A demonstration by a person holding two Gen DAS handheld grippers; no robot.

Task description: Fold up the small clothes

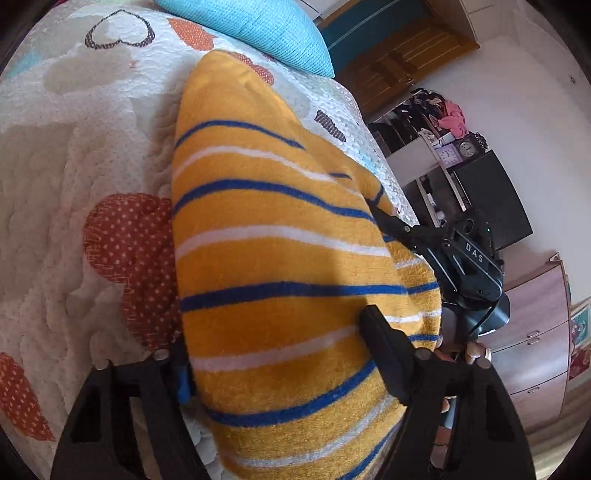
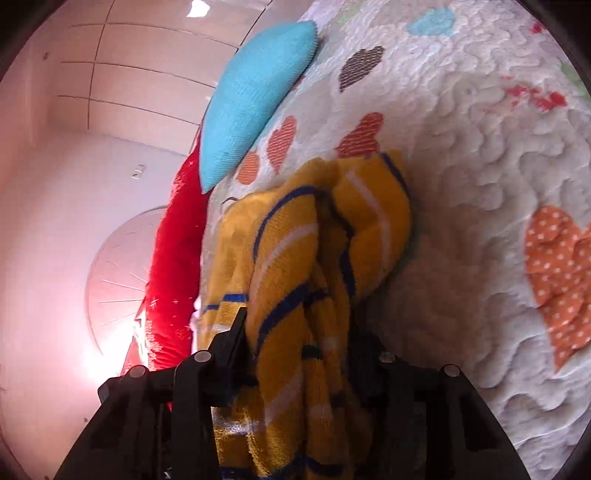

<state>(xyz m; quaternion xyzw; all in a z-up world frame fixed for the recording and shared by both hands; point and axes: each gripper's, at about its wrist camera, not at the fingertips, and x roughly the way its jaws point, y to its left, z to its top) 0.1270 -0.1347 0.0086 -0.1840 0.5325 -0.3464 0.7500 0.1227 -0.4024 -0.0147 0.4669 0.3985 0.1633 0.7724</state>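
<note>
A small yellow garment (image 1: pixel 273 258) with blue and white stripes is held up over the quilted bedspread (image 1: pixel 74 184). My left gripper (image 1: pixel 280 354) is shut on its near edge, and the cloth spreads out flat ahead of the fingers. My right gripper (image 1: pixel 402 225) shows at the garment's right edge in the left wrist view. In the right wrist view my right gripper (image 2: pixel 299 332) is shut on a bunched, hanging fold of the same garment (image 2: pixel 325 236), which drapes down between the fingers.
A turquoise pillow (image 1: pixel 258 29) lies at the head of the bed and also shows in the right wrist view (image 2: pixel 255 96), beside a red pillow (image 2: pixel 177 266). The bed's edge runs at right, with a dark desk (image 1: pixel 491 199) and drawers (image 1: pixel 535 332) beyond.
</note>
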